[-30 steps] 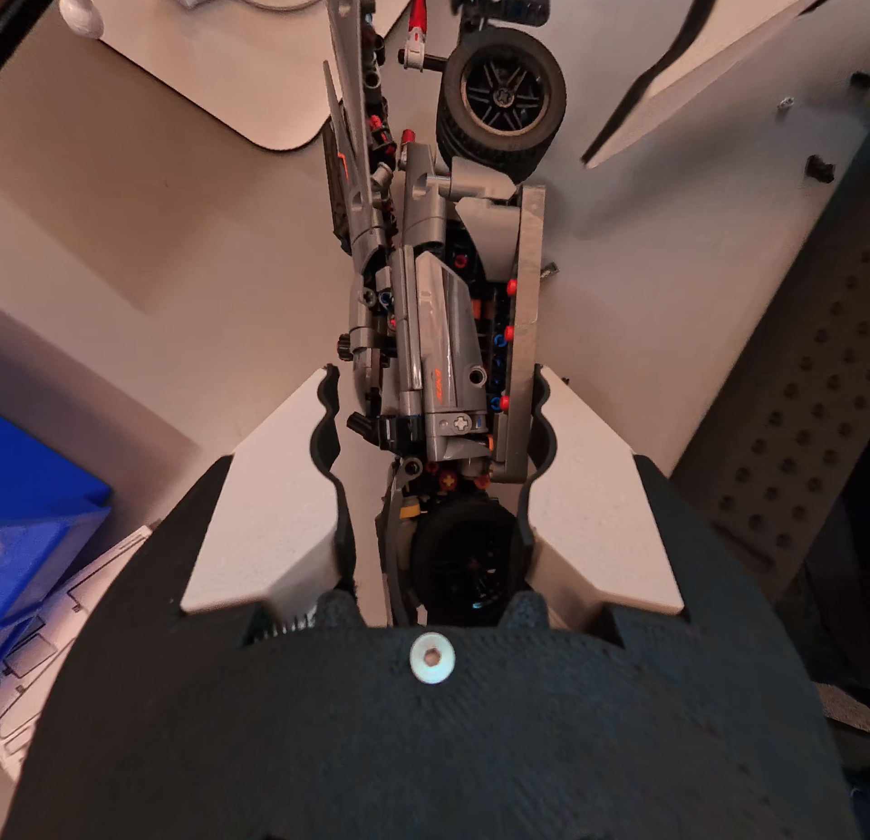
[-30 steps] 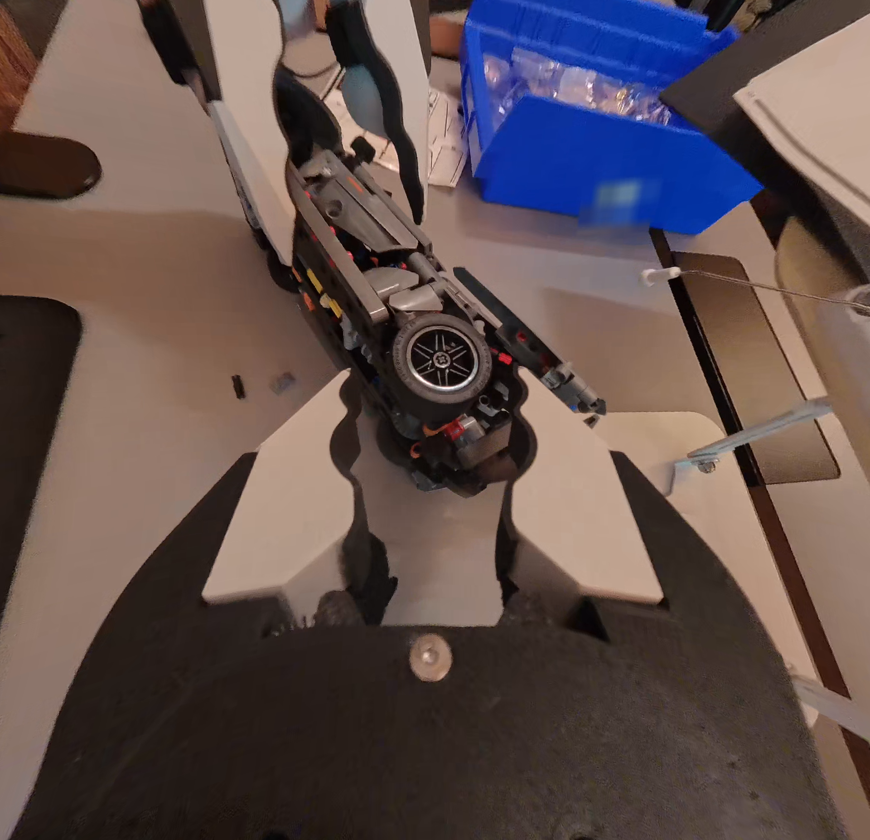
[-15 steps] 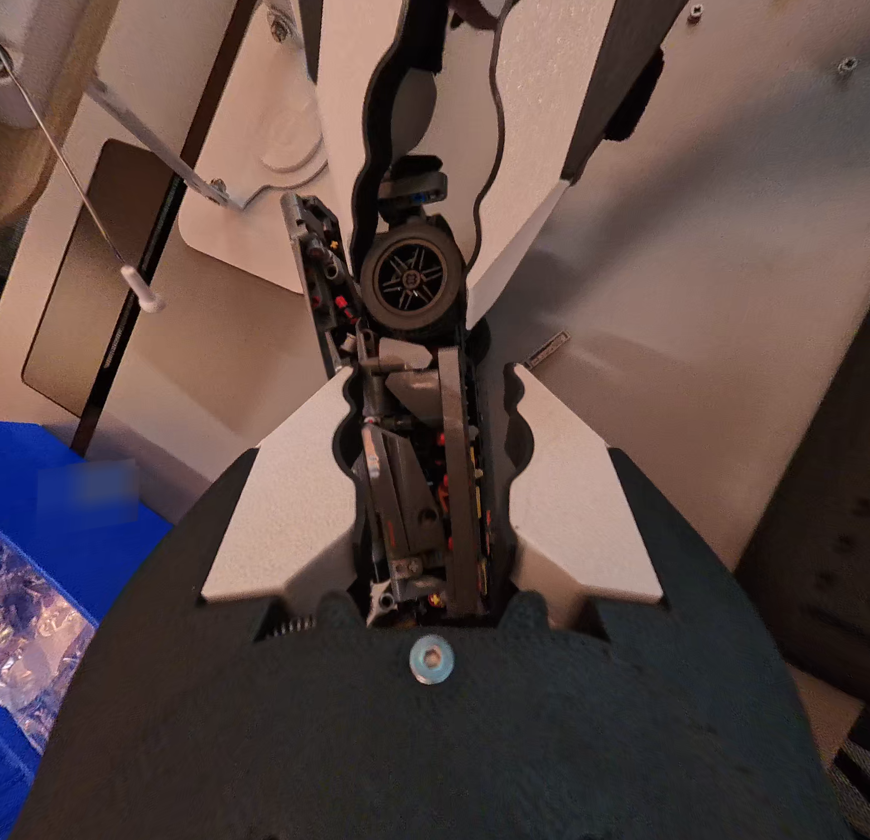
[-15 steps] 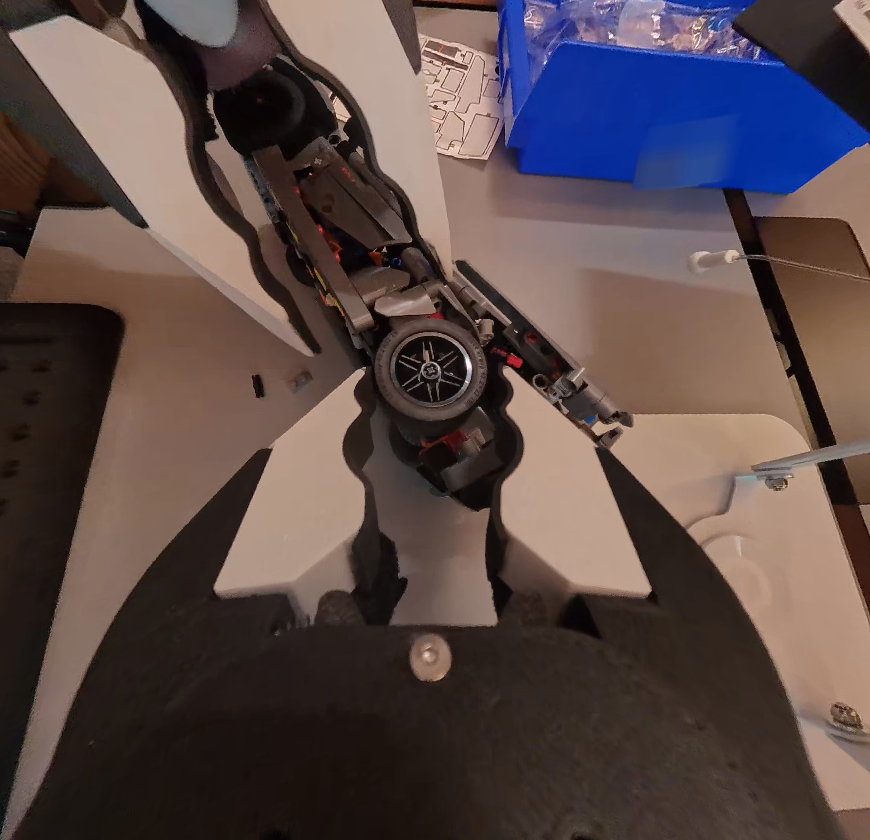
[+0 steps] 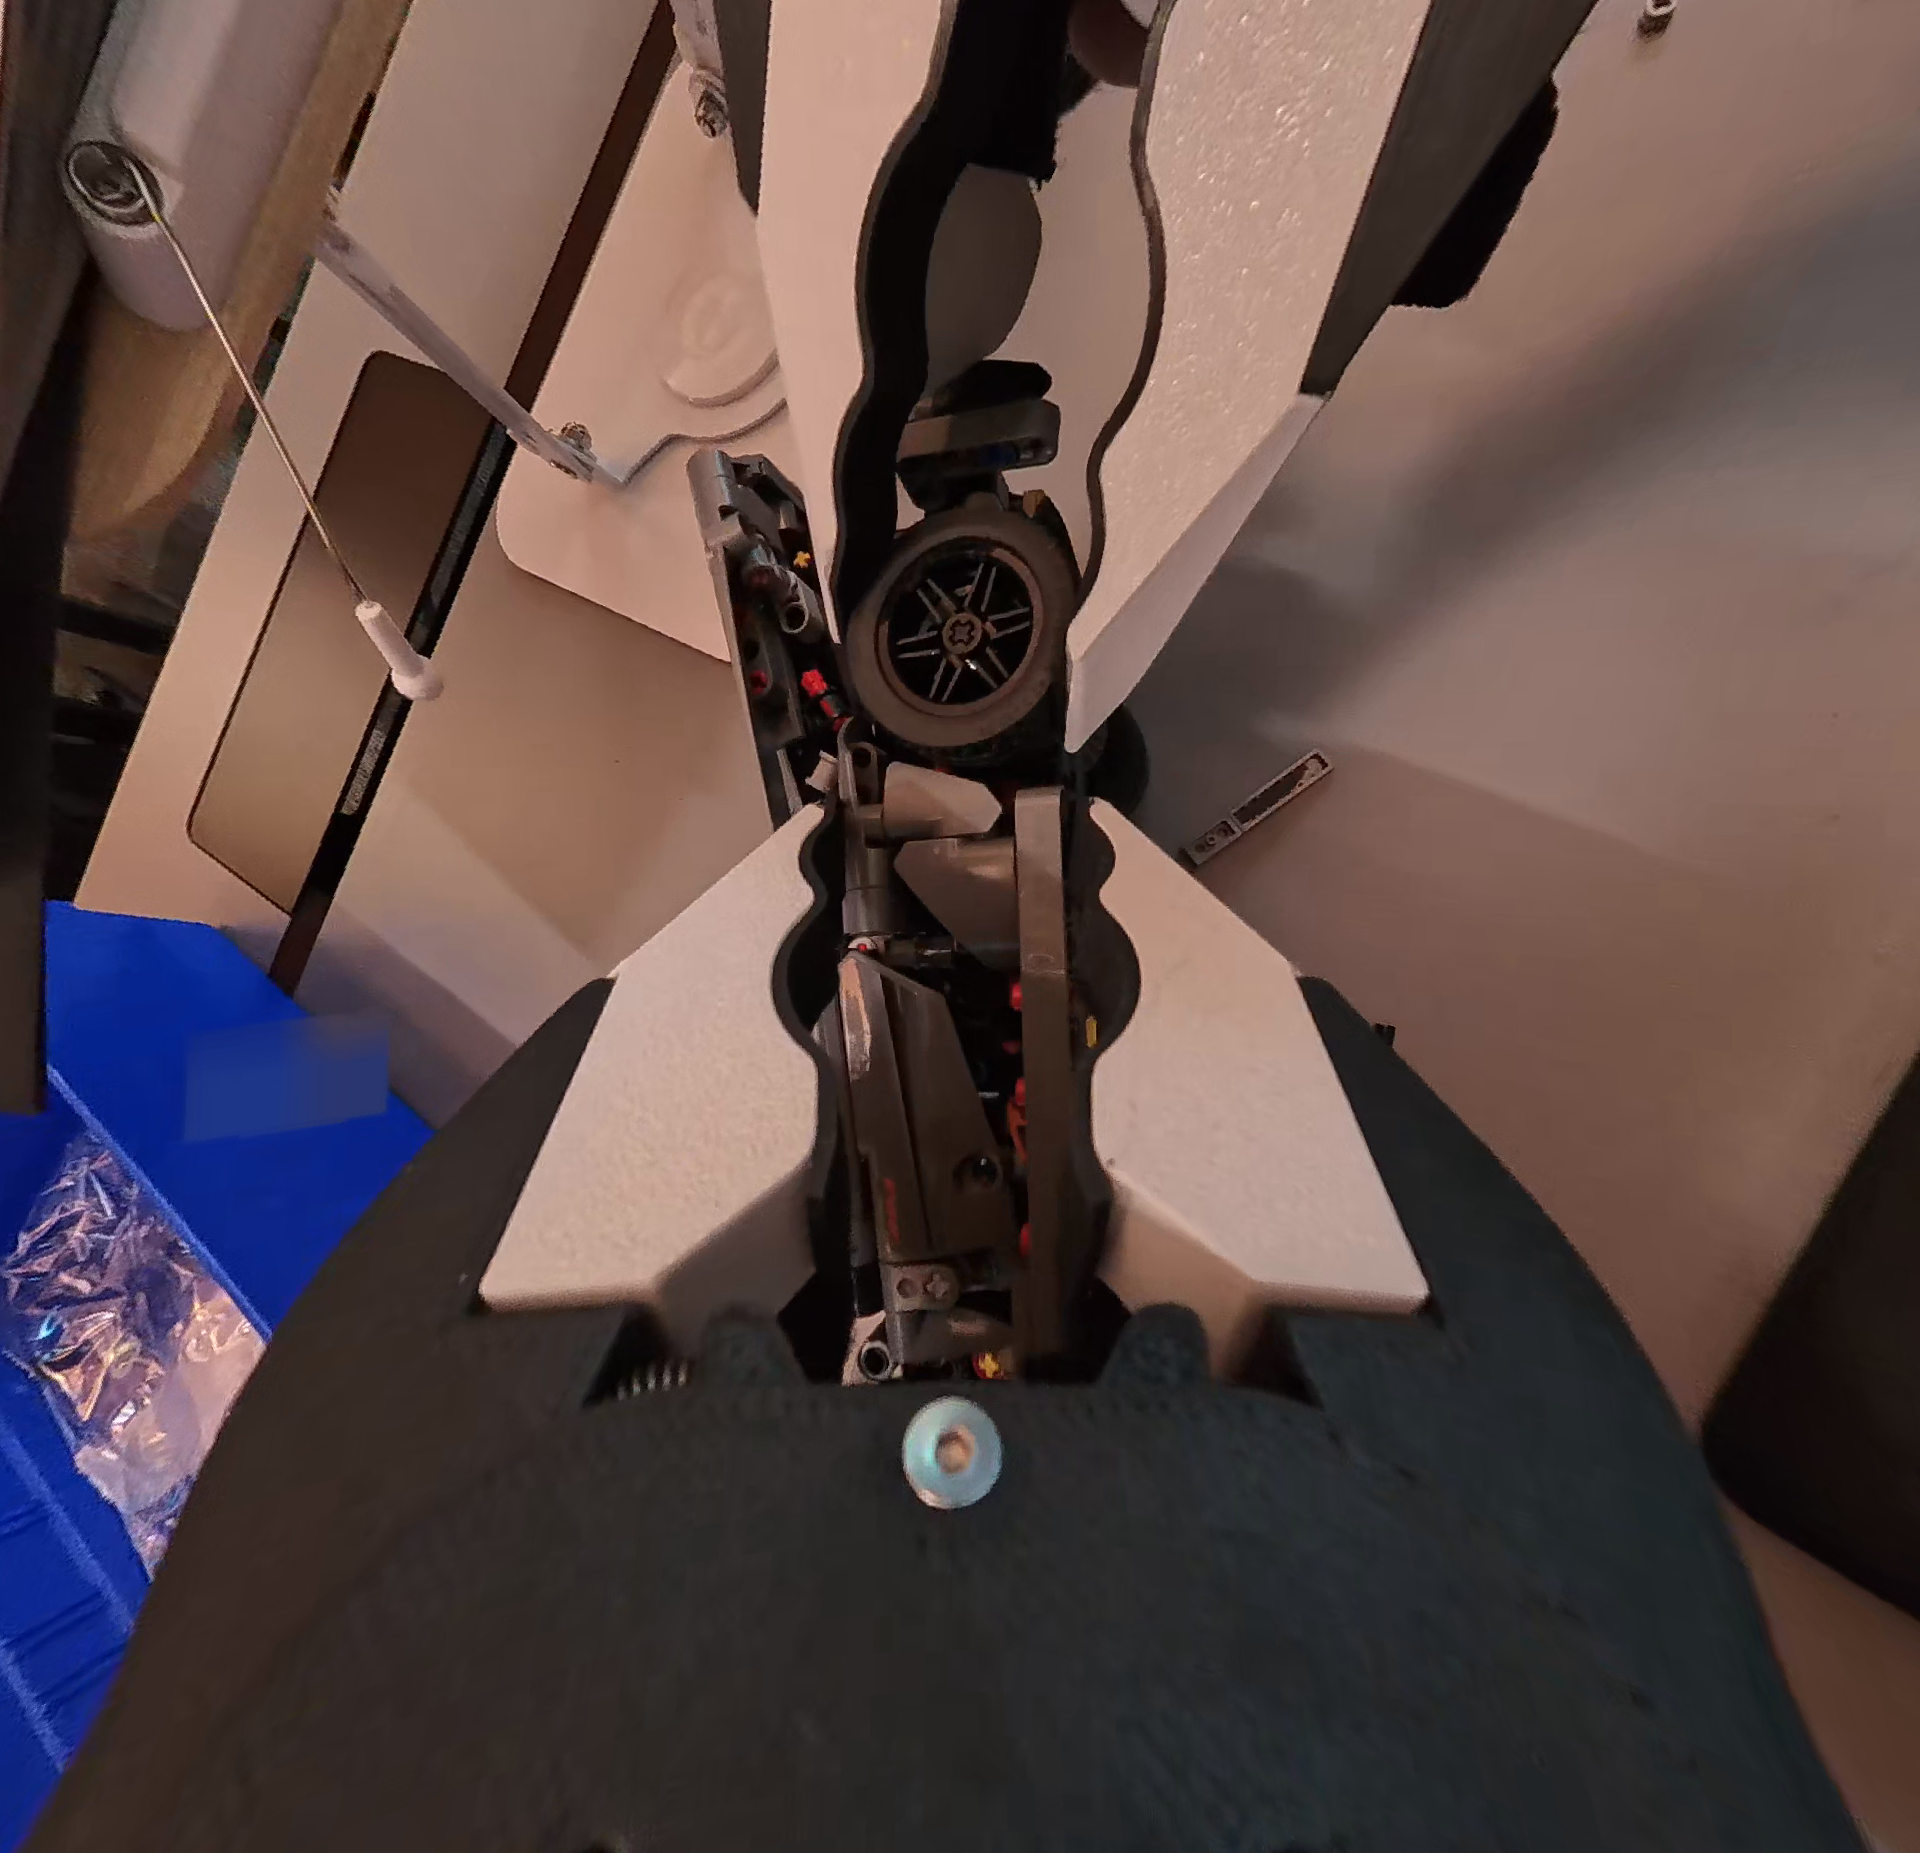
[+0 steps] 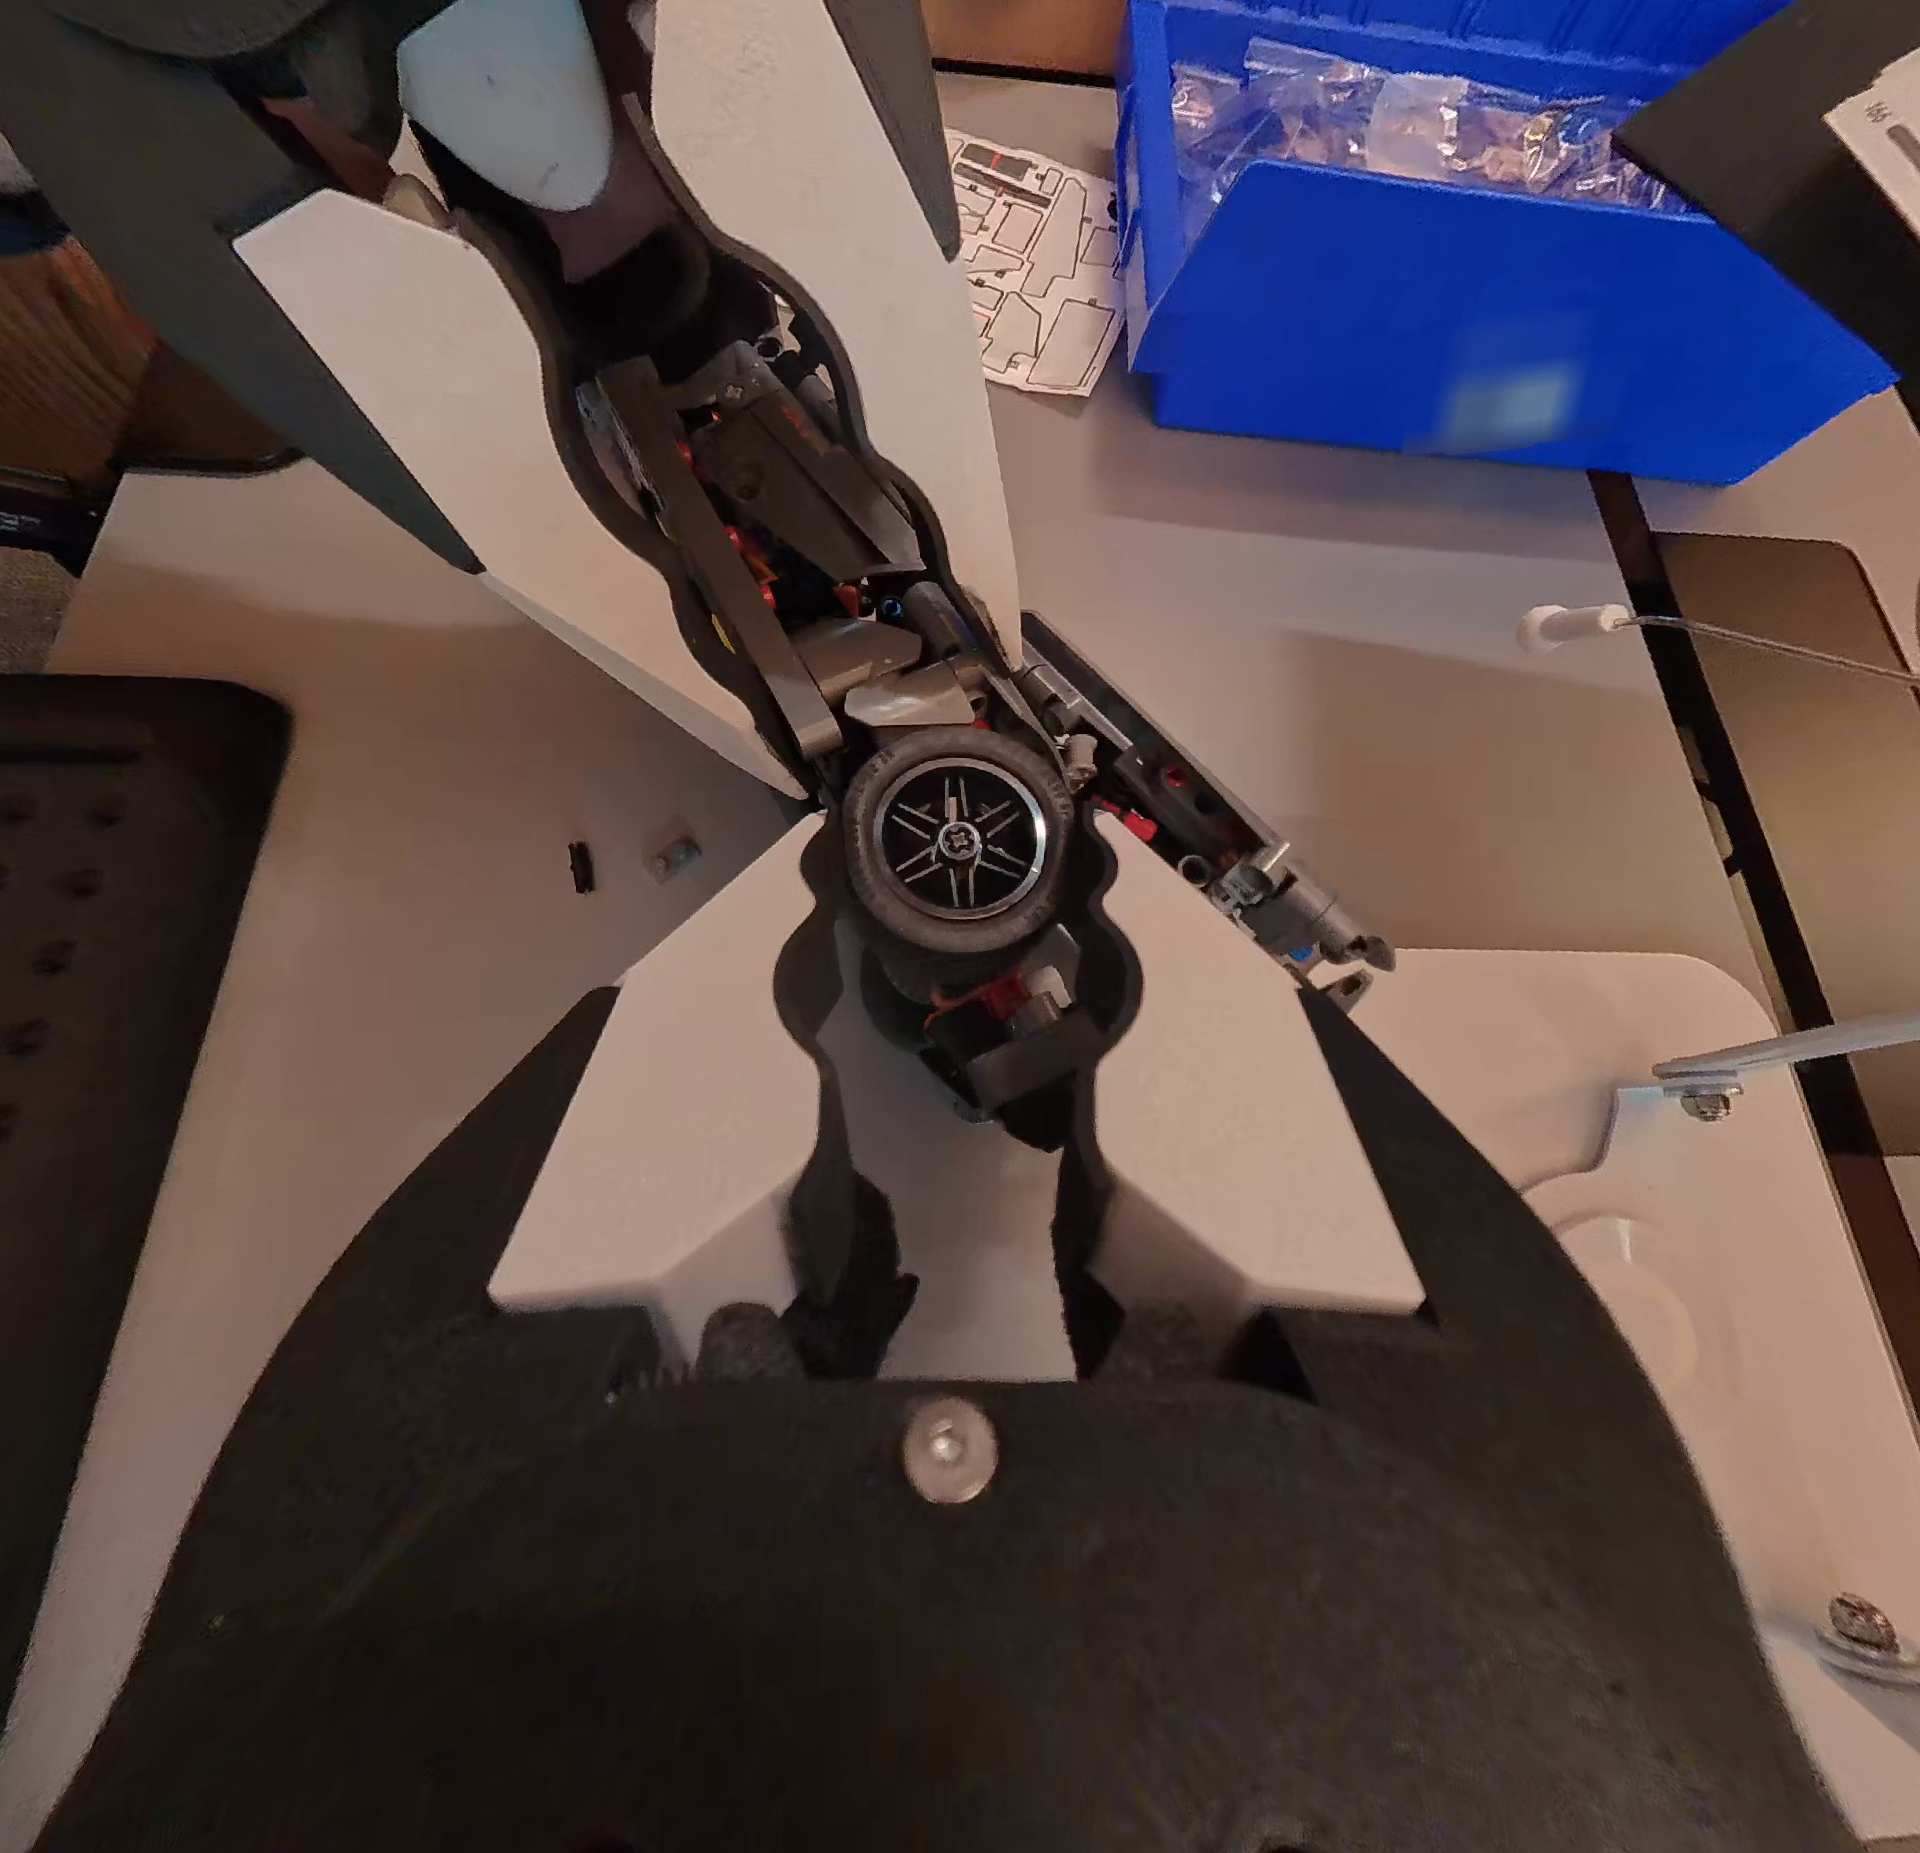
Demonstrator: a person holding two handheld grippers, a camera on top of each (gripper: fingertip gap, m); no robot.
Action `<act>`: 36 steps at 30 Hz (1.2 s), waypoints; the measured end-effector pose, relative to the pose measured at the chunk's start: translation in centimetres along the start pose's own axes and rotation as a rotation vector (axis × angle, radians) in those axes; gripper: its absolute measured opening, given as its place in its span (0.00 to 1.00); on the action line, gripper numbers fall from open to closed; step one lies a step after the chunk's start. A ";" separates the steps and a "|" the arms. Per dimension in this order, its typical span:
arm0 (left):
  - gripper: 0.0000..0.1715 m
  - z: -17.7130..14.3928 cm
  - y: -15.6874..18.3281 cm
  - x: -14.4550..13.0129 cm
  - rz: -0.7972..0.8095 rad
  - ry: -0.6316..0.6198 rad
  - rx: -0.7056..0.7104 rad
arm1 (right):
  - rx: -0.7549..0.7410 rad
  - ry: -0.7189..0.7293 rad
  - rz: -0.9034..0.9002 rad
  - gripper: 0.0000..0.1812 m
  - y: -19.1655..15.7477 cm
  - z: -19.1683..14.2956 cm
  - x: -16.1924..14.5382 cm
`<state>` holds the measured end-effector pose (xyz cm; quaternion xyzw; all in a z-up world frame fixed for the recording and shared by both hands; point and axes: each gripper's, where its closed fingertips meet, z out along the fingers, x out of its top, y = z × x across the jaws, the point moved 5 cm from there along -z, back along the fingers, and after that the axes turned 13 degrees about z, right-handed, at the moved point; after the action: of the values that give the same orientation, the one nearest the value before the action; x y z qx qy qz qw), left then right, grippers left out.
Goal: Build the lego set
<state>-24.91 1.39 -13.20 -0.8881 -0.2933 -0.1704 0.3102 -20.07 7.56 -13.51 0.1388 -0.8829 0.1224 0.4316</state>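
Together, both white wavy-edged claws, left claw [image 5: 951, 972] and right claw [image 6: 961, 930], clamp the angular grey lego car [image 5: 935, 1107] lengthwise.

Bare table [image 6: 1299, 577] lies open between the lego car [image 6: 831, 598] and the blue bin [image 6: 1455, 349], which blocks the far side.

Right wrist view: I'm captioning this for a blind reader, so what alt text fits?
Two grippers meet around a grey lego car above a pale table: the right gripper flanks its wheel, the left gripper clamps its body. A blue bin and paper sheet lie behind.
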 end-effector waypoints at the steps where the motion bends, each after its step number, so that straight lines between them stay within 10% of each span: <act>1: 0.24 0.0 0.0 0.0 -0.005 0.008 0.001 | -0.002 0.009 0.008 0.22 0.0 0.0 0.0; 21: 0.24 0.1 0.0 -0.2 -0.008 0.012 0.014 | -0.090 -0.140 -0.029 0.25 0.0 0.4 -0.8; 36: 0.24 0.1 0.1 -0.3 -0.011 0.022 0.020 | 0.123 0.109 0.132 0.23 -0.1 -2.4 0.9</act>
<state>-25.08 1.32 -13.46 -0.8813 -0.2966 -0.1787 0.3214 -18.86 8.18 -11.34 0.0996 -0.8562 0.2121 0.4604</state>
